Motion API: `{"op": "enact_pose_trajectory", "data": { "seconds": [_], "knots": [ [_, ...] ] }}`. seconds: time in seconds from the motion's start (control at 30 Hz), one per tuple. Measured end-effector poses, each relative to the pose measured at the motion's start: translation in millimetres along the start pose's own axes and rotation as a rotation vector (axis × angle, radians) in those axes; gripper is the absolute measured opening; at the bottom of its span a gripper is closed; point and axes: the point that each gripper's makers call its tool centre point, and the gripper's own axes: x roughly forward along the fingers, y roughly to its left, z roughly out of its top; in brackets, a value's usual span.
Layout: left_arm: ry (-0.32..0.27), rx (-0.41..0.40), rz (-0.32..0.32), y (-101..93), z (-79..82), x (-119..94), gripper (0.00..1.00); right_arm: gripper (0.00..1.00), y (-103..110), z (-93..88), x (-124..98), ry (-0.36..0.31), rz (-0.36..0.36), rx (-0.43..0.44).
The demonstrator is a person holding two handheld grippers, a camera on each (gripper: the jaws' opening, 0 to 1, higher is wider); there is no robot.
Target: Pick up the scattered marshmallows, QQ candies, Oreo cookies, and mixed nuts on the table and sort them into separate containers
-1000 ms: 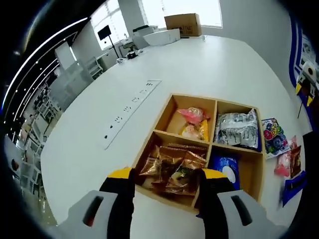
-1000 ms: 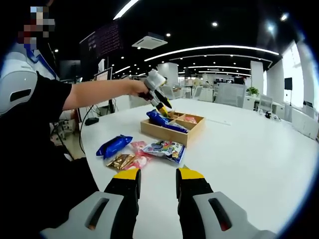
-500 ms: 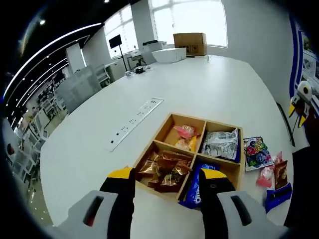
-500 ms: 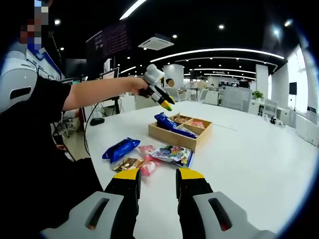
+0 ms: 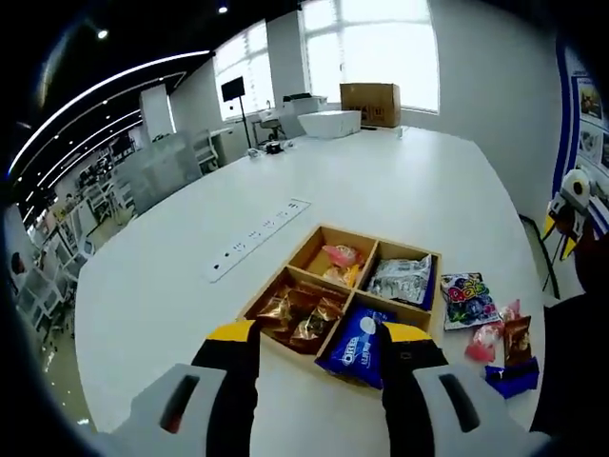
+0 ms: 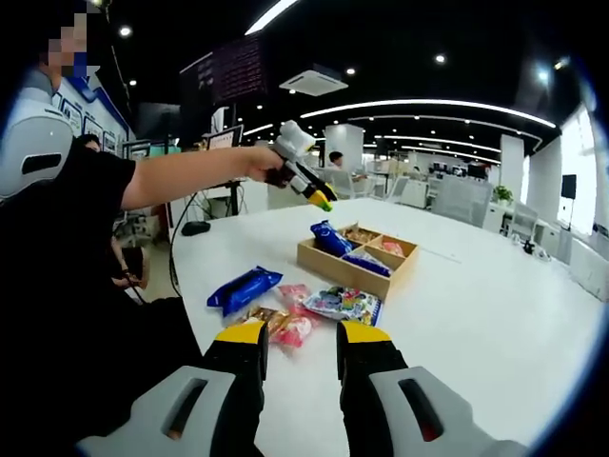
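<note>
**Sorting tray and loose packets: next pick**

- Left gripper (image 5: 319,347): raised above the wooden tray (image 5: 297,264), fingers apart, holding nothing.
- Tray: four compartments; an Oreo pack (image 5: 354,347) overhangs the near wall and likely needs seating.
- Loose packets: blue pack (image 6: 245,289), pink candy (image 6: 294,329), QQ candy bag (image 6: 342,304), lying between tray and table edge.
- Right gripper (image 6: 300,345): fingers parted, empty, nearest the packets; approach low, one packet at a time.
- Table (image 5: 409,181): open room beyond the tray; little on the edge side.

text: "OREO" | on: blue cookie packet (image 5: 353,348) | other print: unreadable
</note>
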Motion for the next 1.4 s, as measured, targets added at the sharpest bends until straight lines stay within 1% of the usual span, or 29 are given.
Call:
{"op": "enact_pose_trajectory", "data": {
  "seconds": [0.13,0.2,0.27,0.4,0.53,0.73,0.93,1.13,1.27,1.4],
  "knots": [
    [-0.025,-0.006,0.002,-5.5,2.5,-11,0.55,0.25,1,2.5,-2,0.001,-0.005,-0.008],
    [-0.043,-0.007,0.005,-18.5,1.6,-17,0.55,0.25,1,3.1,-3,0.002,-0.008,-0.011],
    [-0.057,-0.005,0.012,-21.9,3.5,-24,0.55,0.25,2,3.5,-3,0.003,-0.009,-0.013],
    [-0.065,-0.001,0.017,-19.1,5.9,-28,0.54,0.25,1,3.8,-2,0.004,-0.009,-0.015],
    [-0.093,0.017,0.026,-23.7,11.8,-45,0.54,0.24,1,7.7,-2,0.009,-0.009,-0.032],
    [-0.109,0.034,0.030,-31.4,14.7,-58,0.53,0.24,2,6.6,2,0.020,-0.002,-0.044],
    [-0.114,0.050,0.041,-35.9,12.8,-70,0.53,0.22,3,7.9,5,0.024,0.006,-0.071],
    [-0.143,0.034,0.052,-36.9,10.2,-84,0.52,0.22,3,5.6,7,0.030,0.007,-0.082],
    [-0.157,0.009,0.061,-37.9,2.9,-94,0.50,0.22,1,3.9,7,0.029,0.003,-0.079],
    [-0.166,-0.001,0.064,-44.5,-5.4,-101,0.49,0.21,0,2.1,8,0.030,-0.002,-0.079]
  ]
}}
